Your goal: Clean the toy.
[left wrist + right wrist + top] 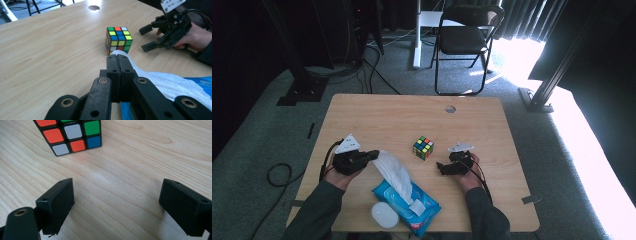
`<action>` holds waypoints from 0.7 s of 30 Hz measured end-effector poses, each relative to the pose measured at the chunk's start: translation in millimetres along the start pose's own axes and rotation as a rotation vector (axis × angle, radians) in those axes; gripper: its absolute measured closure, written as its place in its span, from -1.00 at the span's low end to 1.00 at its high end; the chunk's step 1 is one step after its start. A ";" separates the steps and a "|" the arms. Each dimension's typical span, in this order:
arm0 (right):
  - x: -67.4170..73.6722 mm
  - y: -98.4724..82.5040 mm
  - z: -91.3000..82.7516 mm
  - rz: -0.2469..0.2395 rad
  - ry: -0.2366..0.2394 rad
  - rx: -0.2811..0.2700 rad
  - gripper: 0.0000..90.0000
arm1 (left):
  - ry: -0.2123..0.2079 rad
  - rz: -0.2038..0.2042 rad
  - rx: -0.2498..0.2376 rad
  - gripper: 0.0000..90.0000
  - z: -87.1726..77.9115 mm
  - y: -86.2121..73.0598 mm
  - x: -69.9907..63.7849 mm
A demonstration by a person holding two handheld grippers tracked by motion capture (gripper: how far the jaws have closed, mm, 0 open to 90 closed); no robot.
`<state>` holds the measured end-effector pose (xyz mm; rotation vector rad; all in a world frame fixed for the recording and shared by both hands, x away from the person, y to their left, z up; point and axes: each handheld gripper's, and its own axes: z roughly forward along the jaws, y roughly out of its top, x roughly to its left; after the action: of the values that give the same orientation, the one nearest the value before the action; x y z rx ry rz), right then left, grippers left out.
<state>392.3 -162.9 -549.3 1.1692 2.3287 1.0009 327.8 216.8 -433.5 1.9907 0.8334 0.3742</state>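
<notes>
L gripper (373, 155), toward the table's (377, 112) left edge, is clamping fully shut on a white wipe (393, 175) that's trailing out of the blue pack (399, 197) by the near edge. White lid (384, 215) is lying just beside the pack. Cube (423, 147) is sitting mid-table. R gripper (442, 167), toward the right edge, is resting w/ jaws wide apart, holding nothing, near the cube.

- The left hand-held gripper (373, 155) is closed on a white wipe (393, 175) drawn up out of the blue pack (428, 210) on the desk (377, 112).
- The right hand-held gripper (441, 167) rests near a colour cube (423, 147), apart from it.
- A white lid (384, 215) lies just beside the pack.
</notes>
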 end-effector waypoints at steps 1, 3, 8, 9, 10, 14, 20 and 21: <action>0.0 0.0 0.0 0.000 0.000 0.000 -0.72 | 0.002 -0.002 -0.001 0.98 -0.5 -0.1 0.6; 0.0 0.0 0.0 0.000 0.000 0.000 -0.72 | 0.006 -0.003 0.000 0.98 -0.8 -0.2 1.0; 0.0 0.0 0.0 0.000 0.000 0.000 -0.72 | 0.038 -0.033 -0.009 0.98 -5.3 -1.7 8.0; 0.0 0.0 0.0 0.000 0.000 0.000 -0.72 | 0.049 -0.037 -0.015 0.98 -6.6 -2.3 9.0; 0.0 0.0 0.0 0.000 0.000 0.000 -0.72 | 0.052 -0.040 -0.016 0.99 -7.0 -2.4 9.7; 0.0 0.0 0.0 0.000 0.000 0.000 -0.72 | 0.134 -0.038 -0.032 0.99 -12.4 -0.1 9.7; 0.0 0.0 0.0 0.000 0.000 0.000 -0.72 | 0.081 -0.062 -0.077 0.99 -24.1 0.0 16.3; 0.0 0.0 0.0 0.000 0.000 0.000 -0.72 | 0.073 -0.057 -0.070 0.99 -21.3 -0.1 14.9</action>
<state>392.3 -162.9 -549.3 1.1692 2.3283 1.0009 326.7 240.7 -423.1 1.8941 0.9091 0.4387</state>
